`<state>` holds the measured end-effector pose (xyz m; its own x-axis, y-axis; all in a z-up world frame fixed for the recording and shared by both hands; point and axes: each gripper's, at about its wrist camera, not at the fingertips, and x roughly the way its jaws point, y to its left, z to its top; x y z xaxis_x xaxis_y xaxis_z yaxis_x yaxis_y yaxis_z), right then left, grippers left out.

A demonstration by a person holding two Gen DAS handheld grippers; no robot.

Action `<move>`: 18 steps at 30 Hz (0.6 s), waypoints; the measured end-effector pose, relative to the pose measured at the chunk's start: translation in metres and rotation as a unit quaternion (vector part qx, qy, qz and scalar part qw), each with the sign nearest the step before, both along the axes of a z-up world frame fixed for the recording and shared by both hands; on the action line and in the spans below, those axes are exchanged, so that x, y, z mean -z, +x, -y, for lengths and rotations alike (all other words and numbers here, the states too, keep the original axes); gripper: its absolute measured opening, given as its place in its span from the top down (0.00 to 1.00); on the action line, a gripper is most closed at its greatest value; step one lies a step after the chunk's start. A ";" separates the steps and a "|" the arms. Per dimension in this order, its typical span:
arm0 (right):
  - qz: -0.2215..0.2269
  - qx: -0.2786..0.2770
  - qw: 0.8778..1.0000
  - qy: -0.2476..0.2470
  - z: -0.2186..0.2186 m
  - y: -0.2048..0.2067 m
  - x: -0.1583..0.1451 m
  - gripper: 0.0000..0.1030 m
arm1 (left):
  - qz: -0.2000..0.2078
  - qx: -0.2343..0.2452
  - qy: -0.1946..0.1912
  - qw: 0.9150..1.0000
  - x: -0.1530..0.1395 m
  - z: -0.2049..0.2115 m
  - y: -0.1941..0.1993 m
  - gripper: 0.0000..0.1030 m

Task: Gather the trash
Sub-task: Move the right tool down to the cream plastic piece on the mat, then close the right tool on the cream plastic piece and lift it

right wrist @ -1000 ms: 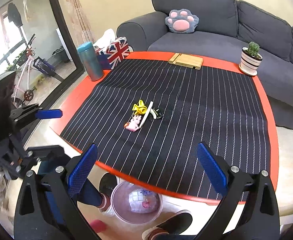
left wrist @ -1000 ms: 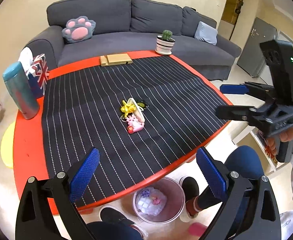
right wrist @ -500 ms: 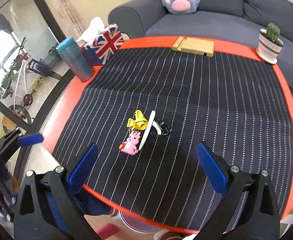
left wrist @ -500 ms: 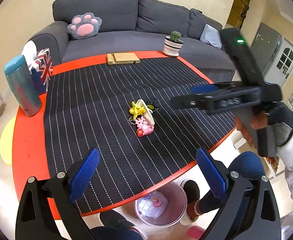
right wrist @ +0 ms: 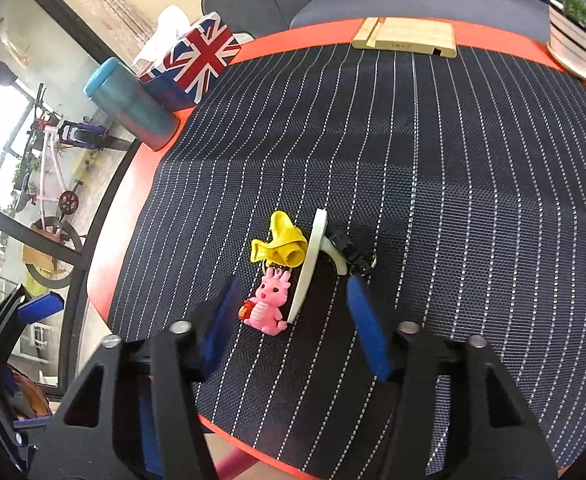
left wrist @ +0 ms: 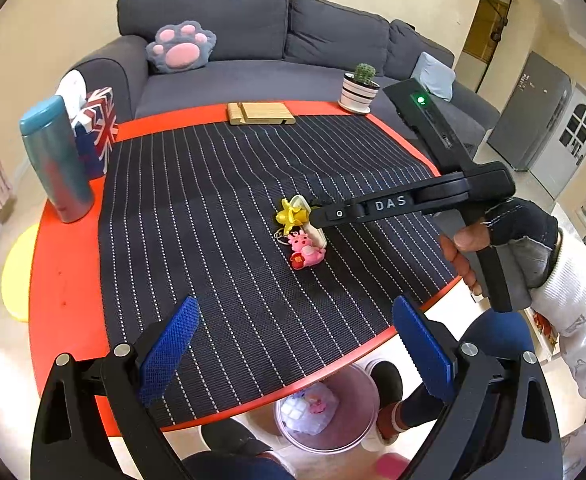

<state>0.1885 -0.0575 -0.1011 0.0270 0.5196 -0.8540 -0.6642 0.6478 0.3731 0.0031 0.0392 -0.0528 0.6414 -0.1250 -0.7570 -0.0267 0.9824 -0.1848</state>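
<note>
A: So, the right gripper (right wrist: 293,312) is hanging low over the mat (right wrist: 433,168) now, jaws spread and holding nothing, with the pink dragon (right wrist: 269,304) and the foot of the white piece (right wrist: 311,264) lying between its blue pads (right wrist: 363,328). Half a second ago it was sitting higher and farther back, and the whole pile looked small.

B: And from the left side?

A: There the right gripper (left wrist: 321,216) is reaching across, its tip just beside the yellow scrap (left wrist: 291,213) and over the white piece (left wrist: 313,224). A second ago it was still off past the table's right edge.

B: The left gripper?

A: The left gripper (left wrist: 293,348) is staying back over the near edge, unclenched and empty, as in both earlier frames.

B: Where is the trash sitting?

A: Mid-mat, unmoved: yellow scrap touching the white piece, dragon (left wrist: 305,250) just below it, a small black bit (right wrist: 351,252) on the far side. The bin (left wrist: 329,412) is standing under the near rim of the table (left wrist: 65,280), with some things inside.

B: Around them?

A: Bottle (left wrist: 55,160), flag box (left wrist: 97,128), wooden stand (left wrist: 261,114) and cactus pot (left wrist: 359,90) are ringing the far edge.
</note>
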 end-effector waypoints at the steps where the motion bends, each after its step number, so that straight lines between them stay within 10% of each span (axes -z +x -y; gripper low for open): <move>1: -0.004 0.001 1.000 -0.001 -0.001 0.001 0.002 0.57 | 0.000 0.000 0.000 1.000 0.000 0.000 0.000 0.09; 18: -0.033 0.012 0.999 0.000 -0.008 0.010 0.026 0.86 | -0.004 -0.004 -0.002 1.000 0.005 -0.003 -0.001 0.09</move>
<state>0.1988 -0.0499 -0.1267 -0.0167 0.5194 -0.8544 -0.6225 0.6632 0.4154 0.0021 0.0418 -0.0581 0.6369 -0.1233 -0.7610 -0.0359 0.9813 -0.1891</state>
